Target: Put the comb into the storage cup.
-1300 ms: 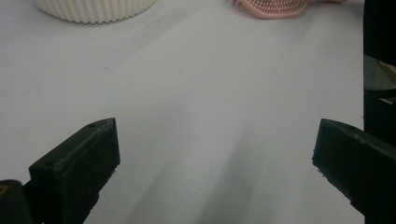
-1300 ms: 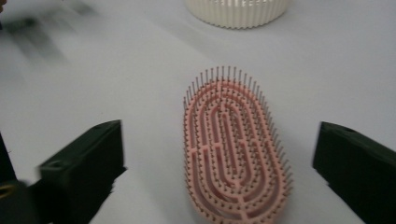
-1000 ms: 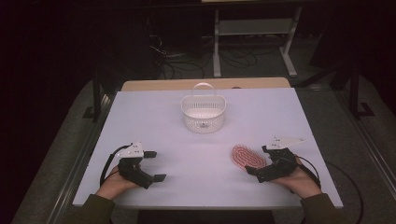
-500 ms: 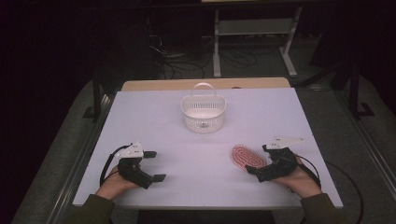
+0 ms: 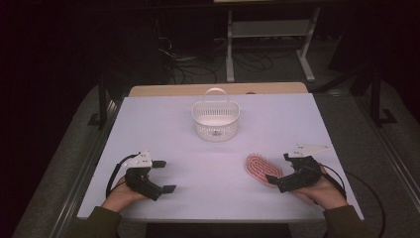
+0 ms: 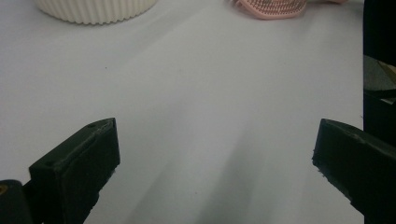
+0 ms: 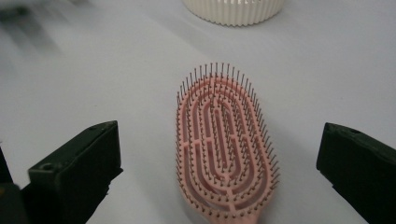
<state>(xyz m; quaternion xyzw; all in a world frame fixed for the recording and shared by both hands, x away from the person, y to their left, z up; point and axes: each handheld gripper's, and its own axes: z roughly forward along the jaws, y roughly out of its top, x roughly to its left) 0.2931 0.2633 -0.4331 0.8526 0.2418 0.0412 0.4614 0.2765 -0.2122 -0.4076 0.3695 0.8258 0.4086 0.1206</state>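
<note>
Right now the right gripper (image 5: pixel 282 172) sits low over the white table (image 5: pixel 163 124) with its jaws spread wide, nothing clamped. Between those jaws, in the right gripper view, lies the pink hairbrush (image 7: pixel 223 149), bristles up, its long oval head running away from the camera and its handle end coming toward the bottom edge. Neither jaw touches it: bare table shows on both sides of the head, somewhat more toward the jaw at the left of that view. Beyond the brush's far tip, ahead of the jaws, stands the ribbed white basket (image 7: pixel 232 9), well apart from it.

From the high view the brush (image 5: pixel 262 168) rests flat on the table just beside the right gripper's tips, while the basket (image 5: pixel 215 120) stands upright farther up the table, its handle raised.

The left gripper (image 5: pixel 162 176) is also open, its jaws wide apart and holding nothing. Between them the left gripper view shows bare table; far ahead of them are the basket's lower wall (image 6: pixel 95 10) and an edge of the brush (image 6: pixel 273 8).
</note>
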